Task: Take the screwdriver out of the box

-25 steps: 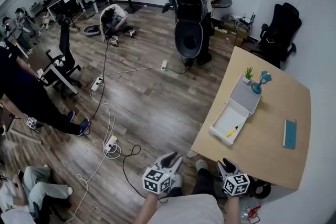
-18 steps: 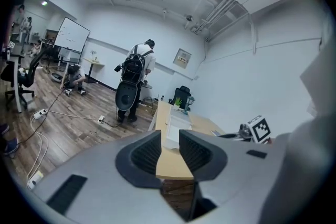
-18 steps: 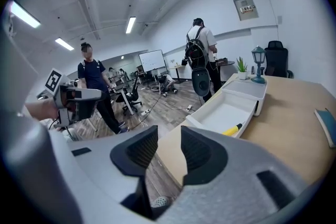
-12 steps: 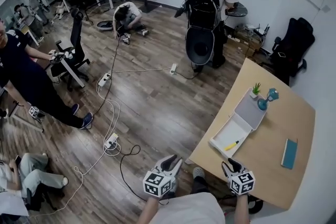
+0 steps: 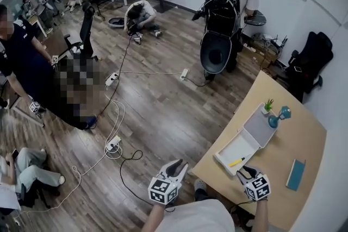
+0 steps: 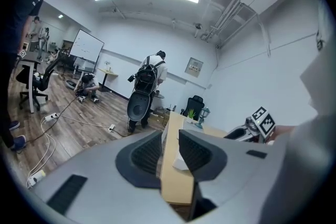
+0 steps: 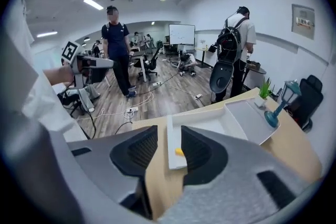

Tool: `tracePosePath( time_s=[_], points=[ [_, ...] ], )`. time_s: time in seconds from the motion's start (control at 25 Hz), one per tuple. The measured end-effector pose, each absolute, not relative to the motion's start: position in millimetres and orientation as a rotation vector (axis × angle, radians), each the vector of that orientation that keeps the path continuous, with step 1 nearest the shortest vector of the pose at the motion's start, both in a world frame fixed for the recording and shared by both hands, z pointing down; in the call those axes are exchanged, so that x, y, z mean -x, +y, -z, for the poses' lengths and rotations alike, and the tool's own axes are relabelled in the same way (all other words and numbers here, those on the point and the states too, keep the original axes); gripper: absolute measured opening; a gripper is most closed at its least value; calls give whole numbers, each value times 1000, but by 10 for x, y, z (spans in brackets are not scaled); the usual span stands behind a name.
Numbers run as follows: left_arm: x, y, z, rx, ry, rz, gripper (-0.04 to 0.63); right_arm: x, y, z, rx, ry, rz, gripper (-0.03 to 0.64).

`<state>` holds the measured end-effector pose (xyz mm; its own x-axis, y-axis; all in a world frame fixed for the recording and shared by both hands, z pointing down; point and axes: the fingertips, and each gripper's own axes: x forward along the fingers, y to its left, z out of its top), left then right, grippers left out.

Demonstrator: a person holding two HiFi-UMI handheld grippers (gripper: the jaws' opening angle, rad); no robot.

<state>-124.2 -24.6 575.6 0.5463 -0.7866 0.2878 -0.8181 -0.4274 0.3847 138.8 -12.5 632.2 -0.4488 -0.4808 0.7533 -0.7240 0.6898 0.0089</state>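
Note:
An open white box (image 5: 235, 148) lies on the wooden table (image 5: 283, 155), its lid (image 5: 260, 129) folded back. Inside it rests a yellow screwdriver (image 5: 236, 161). My right gripper (image 5: 247, 172) hovers over the table's near edge, just short of the box, open and empty. In the right gripper view the box wall (image 7: 176, 145) and the screwdriver's yellow end (image 7: 179, 152) show between the jaws of the right gripper (image 7: 169, 152). My left gripper (image 5: 177, 164) hangs over the floor left of the table, open and holding nothing. The left gripper (image 6: 169, 150) looks along the table's edge.
A small potted plant (image 5: 268, 105) and a blue lamp (image 5: 283, 116) stand beyond the lid. A teal book (image 5: 295, 174) lies at the table's right. Cables and power strips (image 5: 113, 144) trail over the wood floor. A person with a backpack (image 5: 228, 5) stands beyond the table's far end.
The head view has shifted toward the table. My right gripper has moved forward over the table's near edge, closer to the box. The left gripper has stayed roughly where it was.

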Motion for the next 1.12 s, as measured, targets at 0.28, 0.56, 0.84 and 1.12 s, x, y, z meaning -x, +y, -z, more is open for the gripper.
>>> tracePosePath(
  time_s=[0.28, 0.56, 0.84, 1.12],
  points=[
    [1173, -357, -5738, -2286, -1337, -106, 97, -1759, -302, -6291, -693, -2008, -272, 146],
    [881, -465, -5691, -2318, -1322, -158, 97, -1720, -602, -6422, -589, -2029, -210, 146],
    [455, -481, -5795, -2341, -1263, -224, 97, -1670, -691, -6911, -294, -1953, -78, 146],
    [219, -645, -5914, -2361, -1247, -265, 97, -1696, -913, -7323, -90, -1823, 94, 146]
  ],
)
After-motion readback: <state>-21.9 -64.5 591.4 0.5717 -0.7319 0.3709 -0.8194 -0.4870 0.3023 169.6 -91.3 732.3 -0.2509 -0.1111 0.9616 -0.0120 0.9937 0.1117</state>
